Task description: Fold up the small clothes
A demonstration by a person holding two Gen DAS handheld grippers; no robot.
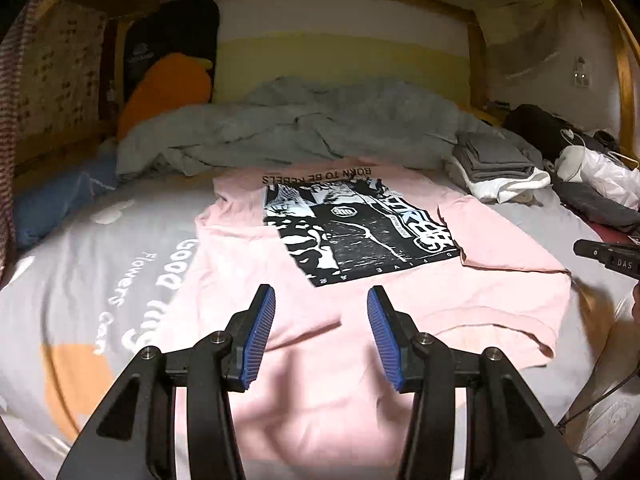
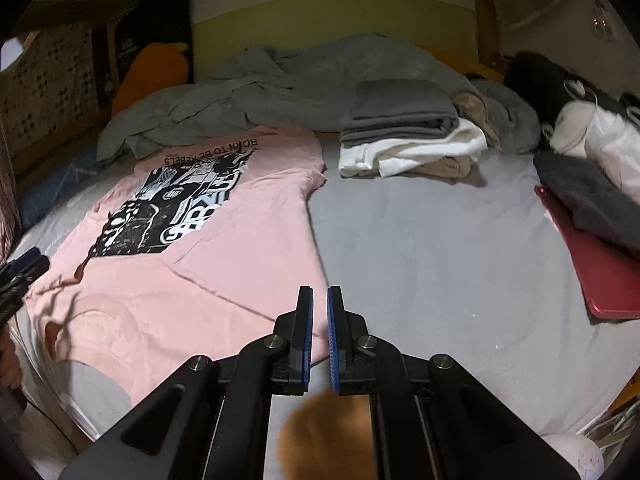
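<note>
On the bed [image 1: 100, 240] a pink shirt [image 1: 248, 272] lies flat; left gripper [image 1: 321, 300] spread, right gripper [image 2: 319, 300] pressed together, empty. Best pinch one sleeve edge only, then fold inward.

The T-shirt [image 1: 248, 264] is soft matt pink cloth with a flat black-and-white print. The sheet [image 2: 432, 248] is smooth matt grey fabric; the duvet [image 1: 304, 128] is crumpled grey cloth. Both grippers [image 1: 321, 332] [image 2: 319, 332] have matt black plastic arms, ribbed blue pads [image 1: 262, 336] and bright metal pins. The bed frame [image 1: 476, 64] looks like varnished wood. The red case [image 2: 600, 268] is smooth.
</note>
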